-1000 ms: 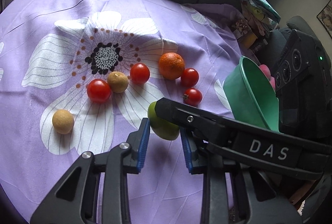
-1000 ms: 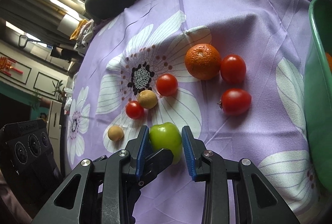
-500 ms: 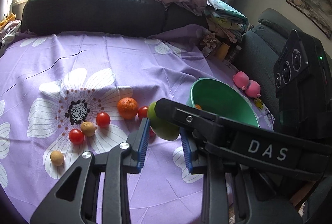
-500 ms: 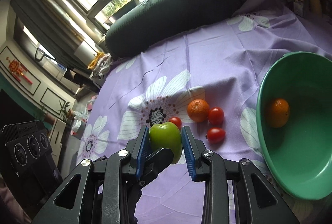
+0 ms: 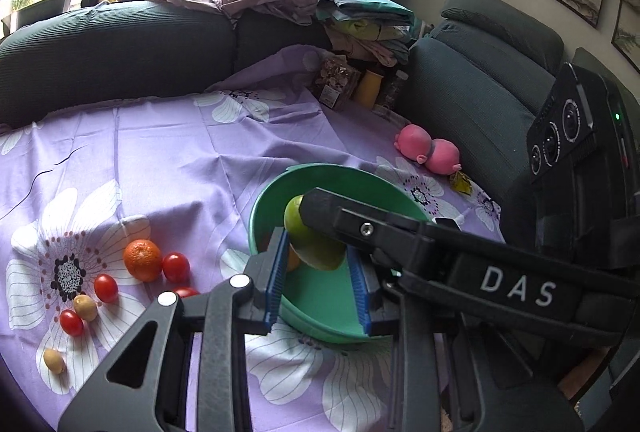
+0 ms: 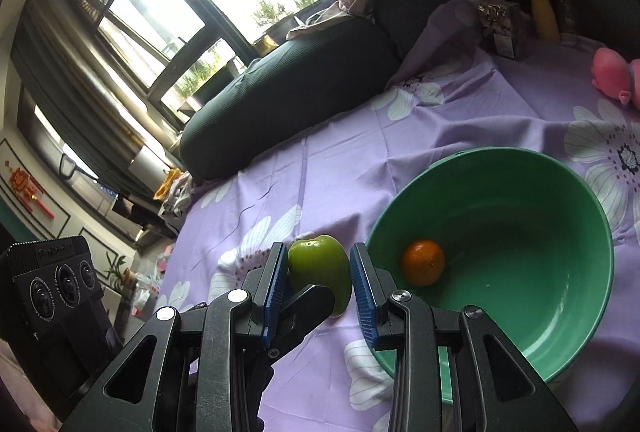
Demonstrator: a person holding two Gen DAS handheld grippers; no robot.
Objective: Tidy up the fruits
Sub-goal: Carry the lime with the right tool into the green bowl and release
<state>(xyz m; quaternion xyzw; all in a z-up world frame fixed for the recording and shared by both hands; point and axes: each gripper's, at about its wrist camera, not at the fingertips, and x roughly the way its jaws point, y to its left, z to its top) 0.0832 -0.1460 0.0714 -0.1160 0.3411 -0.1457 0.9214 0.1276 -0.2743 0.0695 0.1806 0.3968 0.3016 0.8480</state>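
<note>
My right gripper [image 6: 319,260] points forward and somewhat down, its two blue pads [image 6: 276,280] upright and pressed on either side of a green fruit [image 6: 316,268]. My left gripper [image 5: 318,252] tilts down about as much, jaws drawn in narrow; the same fruit shows between its tips, but I cannot tell whether they press on it.

The two cross each other. In the left wrist view, one right finger [image 5: 360,228] reaches in from 4 o'clock towards 10 o'clock across my left tips. In the right wrist view, one left finger [image 6: 308,302] pokes up from 7 o'clock between my right pads, just under the fruit.
</note>
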